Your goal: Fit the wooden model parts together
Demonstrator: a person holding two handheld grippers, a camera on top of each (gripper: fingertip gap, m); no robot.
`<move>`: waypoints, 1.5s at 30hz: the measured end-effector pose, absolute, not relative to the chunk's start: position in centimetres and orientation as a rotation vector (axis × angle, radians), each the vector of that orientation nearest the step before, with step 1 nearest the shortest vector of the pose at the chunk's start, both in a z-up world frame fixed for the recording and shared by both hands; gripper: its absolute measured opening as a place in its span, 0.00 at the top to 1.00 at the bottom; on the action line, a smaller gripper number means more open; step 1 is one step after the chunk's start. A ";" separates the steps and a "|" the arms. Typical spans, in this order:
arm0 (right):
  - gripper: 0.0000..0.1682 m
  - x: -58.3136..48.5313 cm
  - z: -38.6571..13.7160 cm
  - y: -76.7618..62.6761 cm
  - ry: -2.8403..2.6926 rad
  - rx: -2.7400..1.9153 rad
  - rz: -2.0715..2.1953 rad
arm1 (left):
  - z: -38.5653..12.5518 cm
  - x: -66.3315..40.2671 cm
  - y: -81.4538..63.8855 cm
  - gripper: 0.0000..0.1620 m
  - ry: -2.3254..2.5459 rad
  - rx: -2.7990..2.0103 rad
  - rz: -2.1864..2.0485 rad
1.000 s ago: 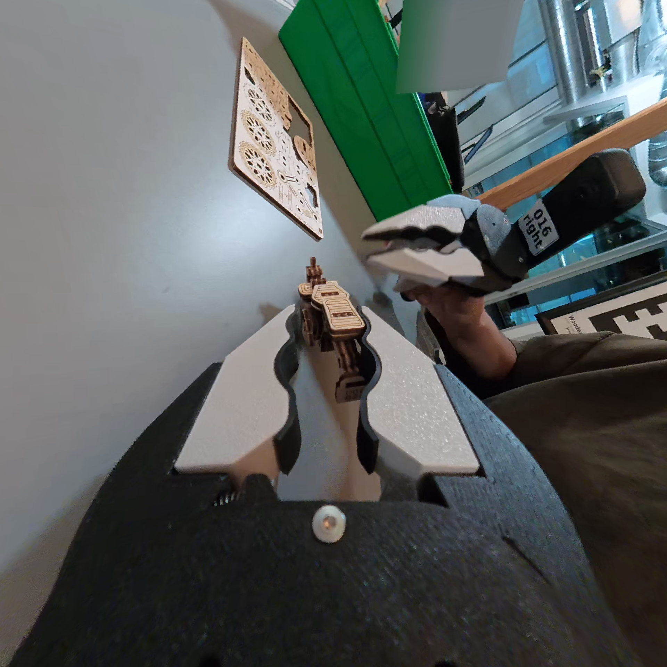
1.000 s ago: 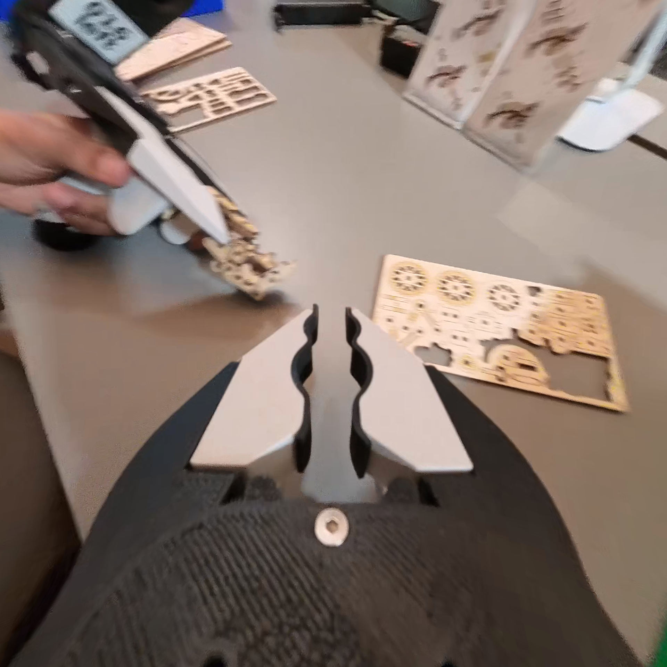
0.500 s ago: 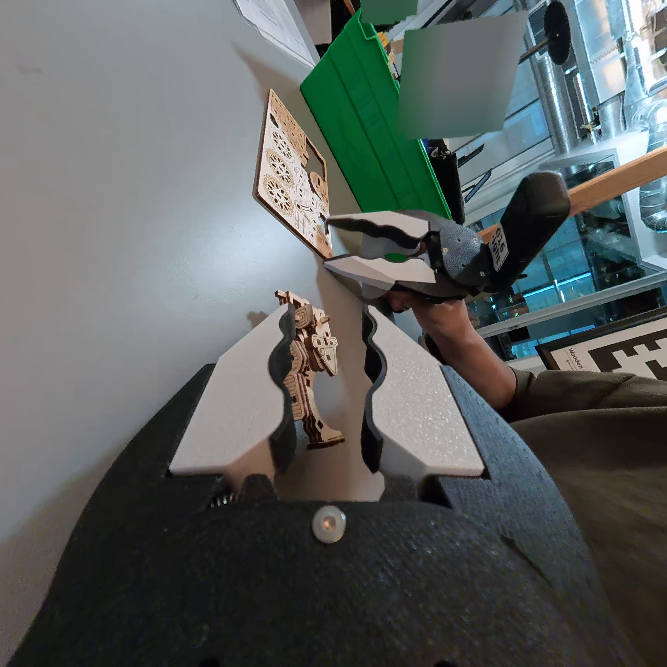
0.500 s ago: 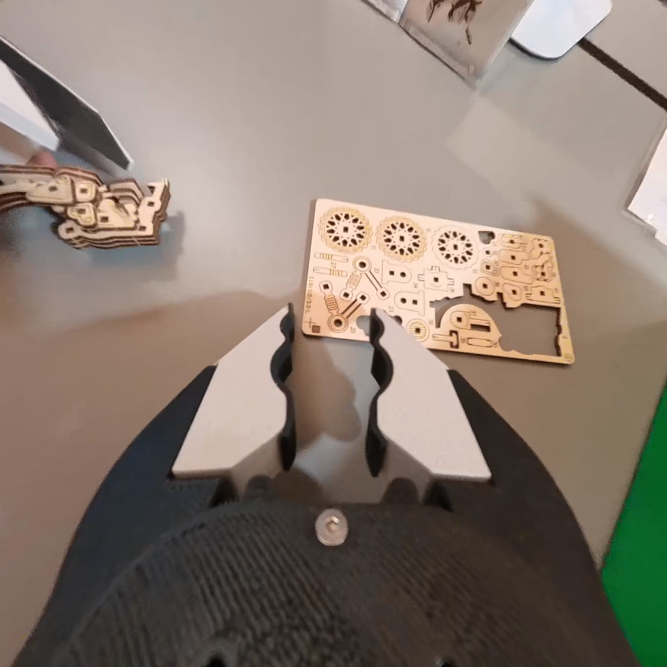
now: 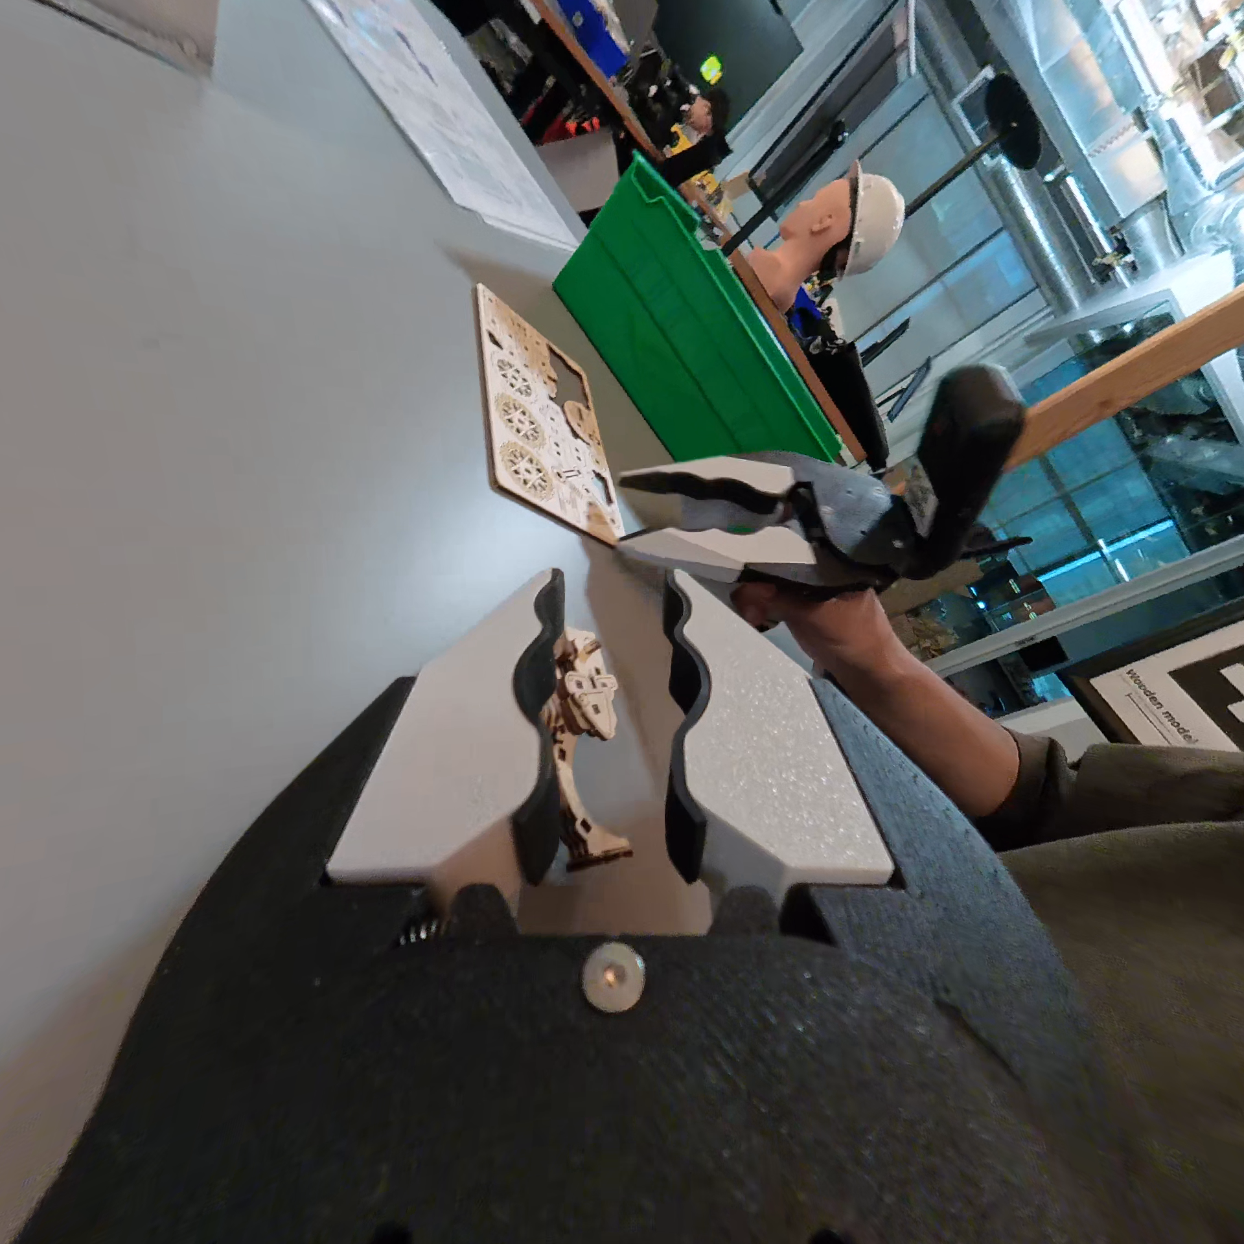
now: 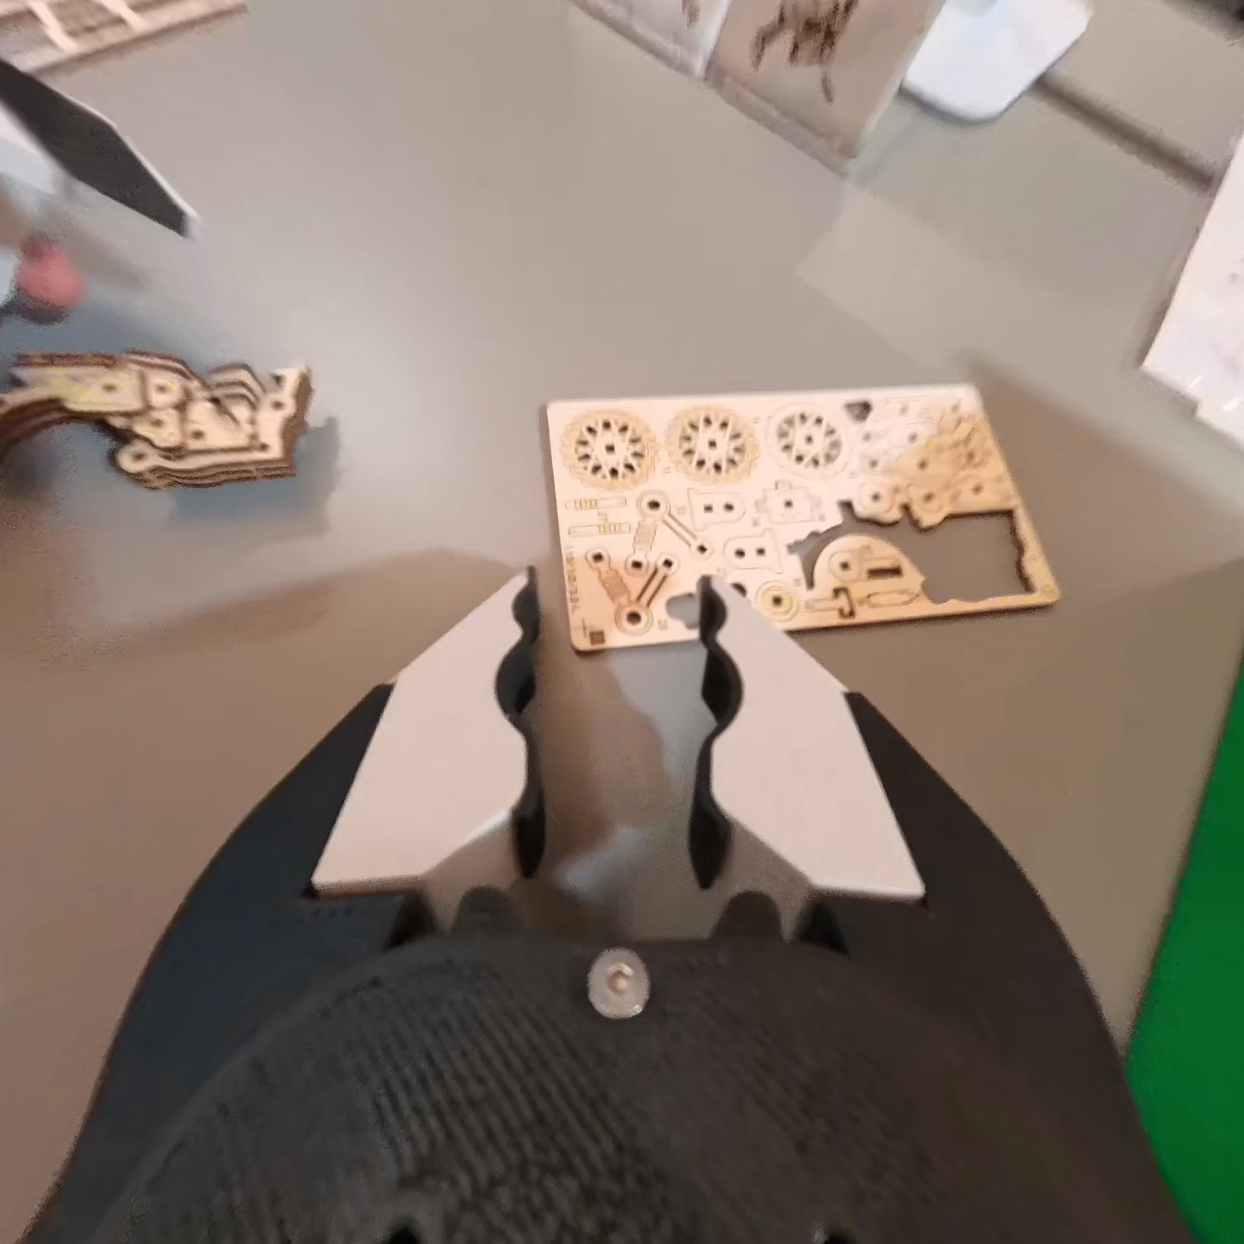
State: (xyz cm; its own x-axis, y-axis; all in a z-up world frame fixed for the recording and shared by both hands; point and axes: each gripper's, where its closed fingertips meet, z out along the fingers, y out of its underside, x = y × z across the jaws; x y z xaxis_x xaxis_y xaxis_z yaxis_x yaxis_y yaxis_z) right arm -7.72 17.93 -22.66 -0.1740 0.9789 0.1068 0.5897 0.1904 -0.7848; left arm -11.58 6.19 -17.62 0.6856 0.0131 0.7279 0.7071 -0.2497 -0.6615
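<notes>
While the left gripper (image 5: 612, 592) stands with its fingers spread, the wooden model assembly (image 5: 579, 754) sits in the gap between them, close against the left-hand finger pad and apart from the right-hand pad; whether it touches the left pad cannot be confirmed. In the right wrist view the same assembly (image 6: 175, 424) appears at the left edge, over the grey table (image 6: 471, 235), with a dark fingertip of the left gripper just above it; motion blur prevents telling whether the assembly rests on the surface. The right gripper (image 6: 616, 592) also has its fingers spread and holds nothing. Its tips are positioned at the near edge of the wooden parts sheet (image 6: 794, 511), which lies flat on the table and carries three gear wheels, several link pieces and one large cut-out opening at its right end. In the left wrist view the right gripper (image 5: 623, 515) is held by a hand (image 5: 808, 612), with its lower fingertip at the near corner of the parts sheet (image 5: 532, 417). A green bin (image 5: 686, 336) stands on the table just beyond the sheet.
</notes>
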 end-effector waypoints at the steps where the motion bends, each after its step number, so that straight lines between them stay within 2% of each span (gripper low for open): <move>1: 0.71 -7.8 -23.4 18.0 -1.869 -1.522 0.800 | -17.3 -11.2 6.4 0.82 -0.558 -1.707 -0.735; 3: 0.80 -7.8 -23.7 17.7 -1.873 -1.606 0.870 | -16.8 -10.7 6.8 0.82 -0.509 -1.703 -0.722; 4: 0.81 -7.7 -23.6 17.7 -1.870 -1.614 0.881 | -16.5 -10.5 6.9 0.82 -0.484 -1.703 -0.704; 10: 0.83 -5.8 -23.5 16.7 -1.963 -1.565 0.884 | -14.3 -9.7 7.0 0.82 -0.311 -1.684 -0.540; 15: 0.84 -4.8 -19.7 15.4 -1.878 -1.416 1.025 | -13.4 -7.7 7.6 0.81 -0.251 -1.667 -0.593; 16: 1.00 -4.4 -19.1 14.9 -1.876 -1.370 1.055 | -13.5 -7.3 7.9 0.80 -0.250 -1.675 -0.621; 19: 1.00 -3.5 -17.5 15.1 -1.801 -1.312 1.052 | -13.9 -6.3 8.9 0.78 -0.279 -1.699 -0.722; 23: 1.00 -2.5 -19.2 16.3 -1.814 -1.376 0.921 | -14.4 -5.9 9.9 0.78 -0.310 -1.700 -0.814; 29: 0.85 -2.2 -20.5 17.4 -1.770 -1.513 0.970 | -13.5 -6.4 10.4 0.79 -0.312 -1.671 -0.818; 35: 0.81 -2.6 -19.8 17.4 -1.690 -1.565 1.078 | -12.2 -8.8 9.3 0.80 -0.286 -1.626 -0.663; 39: 0.78 -3.7 -18.1 17.4 -1.610 -1.492 1.089 | -10.9 -8.4 7.8 0.82 -0.071 -1.535 -0.632; 42: 0.80 -5.2 -15.7 18.2 -1.499 -1.357 1.075 | -10.7 -9.3 7.6 0.77 -0.084 -1.501 -0.685; 45: 0.73 -7.3 -17.0 19.5 -1.536 -1.360 0.993 | -11.1 -12.8 8.1 0.68 -0.226 -1.486 -0.607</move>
State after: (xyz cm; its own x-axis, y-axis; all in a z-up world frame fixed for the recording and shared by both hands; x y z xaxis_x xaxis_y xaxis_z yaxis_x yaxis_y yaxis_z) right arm -7.28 19.50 -16.98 -0.0628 0.9946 0.0822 0.3328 0.0985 -0.9378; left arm -12.84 8.08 -11.09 0.8324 -0.2396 0.4997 0.5081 -0.0299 -0.8608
